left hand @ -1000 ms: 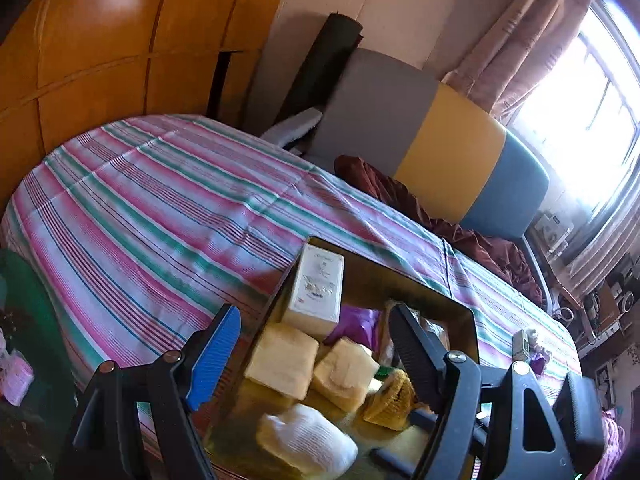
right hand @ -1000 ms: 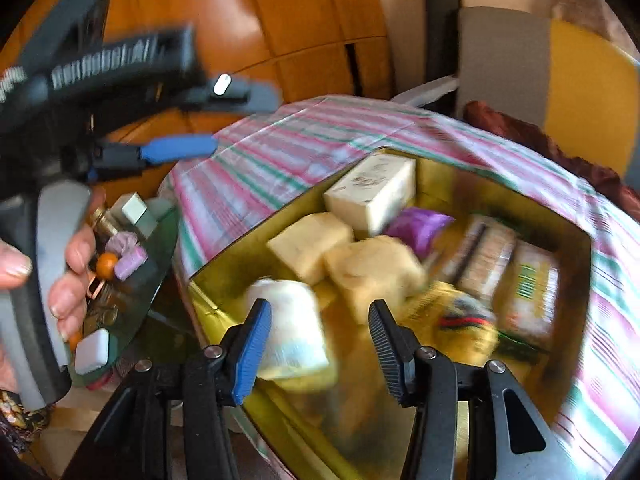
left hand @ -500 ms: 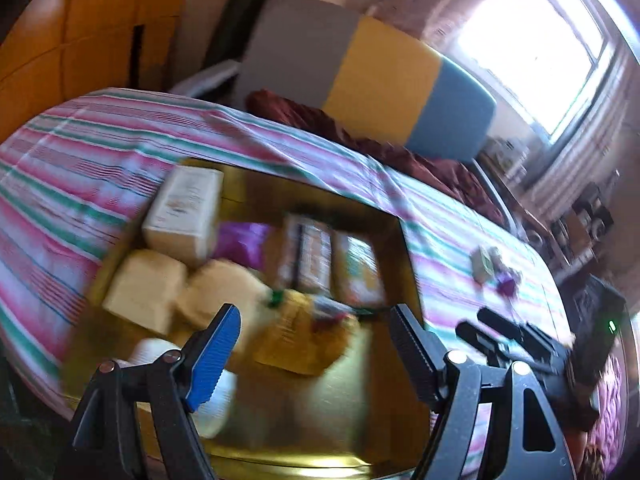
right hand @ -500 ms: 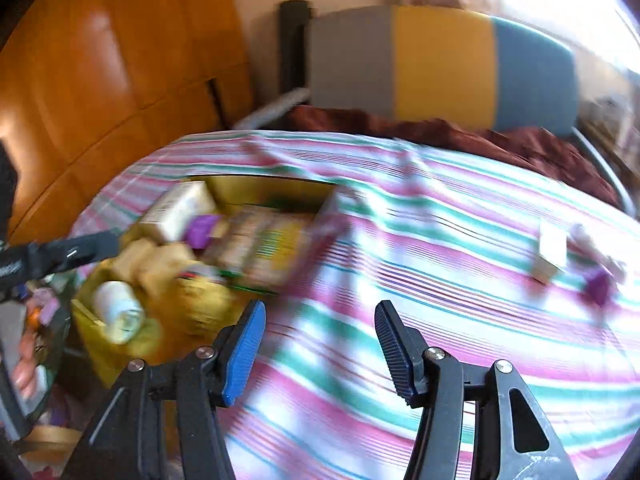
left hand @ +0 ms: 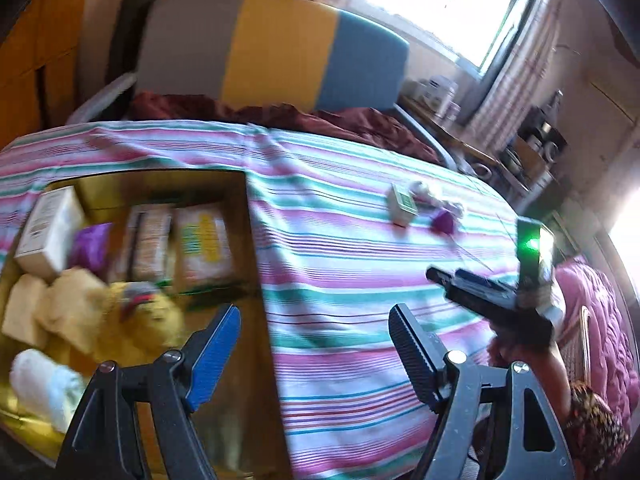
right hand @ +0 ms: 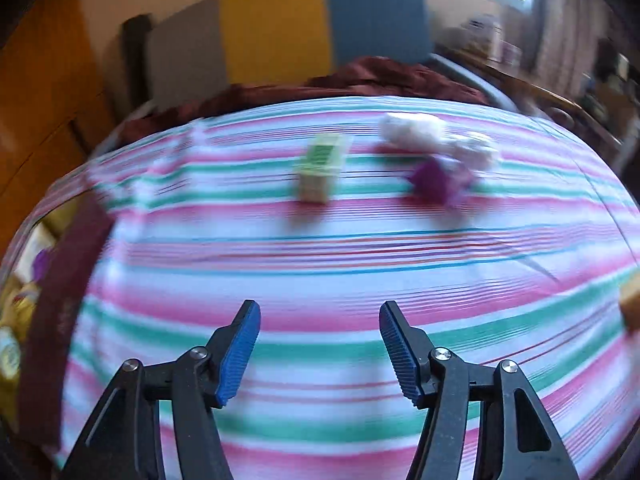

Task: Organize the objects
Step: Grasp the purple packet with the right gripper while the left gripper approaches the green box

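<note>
Two hand-held grippers were over a bed covered with a striped sheet (left hand: 340, 272). The left hand-held gripper (left hand: 314, 354) had its jaws wide apart and nothing between them; it hung over the right wall of a gold box (left hand: 252, 264) that sat near the left edge of the bed. The right hand-held gripper (right hand: 320, 350) was empty too, its jaws were opening, and only bare sheet (right hand: 320, 264) showed between the blue pads (right hand: 238, 354). In the left wrist view the right hand-held gripper (left hand: 436, 274) appeared at the right side, over the sheet, held by a hand (left hand: 520, 344).

Inside the box lay a white carton (left hand: 48, 232) at the far left corner, a purple packet (left hand: 90, 248) beside it, two flat printed packs (left hand: 176, 244) along the right wall, several yellow pieces (left hand: 68, 312) and a white roll (left hand: 44, 388) at the near side.

Loose things lay on the sheet toward the far right corner of the bed, well apart from the box: a small green box (right hand: 320, 168), a purple lump (right hand: 438, 178) just beside it, and white blurred things (right hand: 424, 132) behind the lump. What they were I could not tell because of blur. At the right edge of the right wrist view an orange thing (right hand: 630, 300) showed partly.

A dark red blanket (left hand: 360, 120) lay along the far edge of the bed.
</note>
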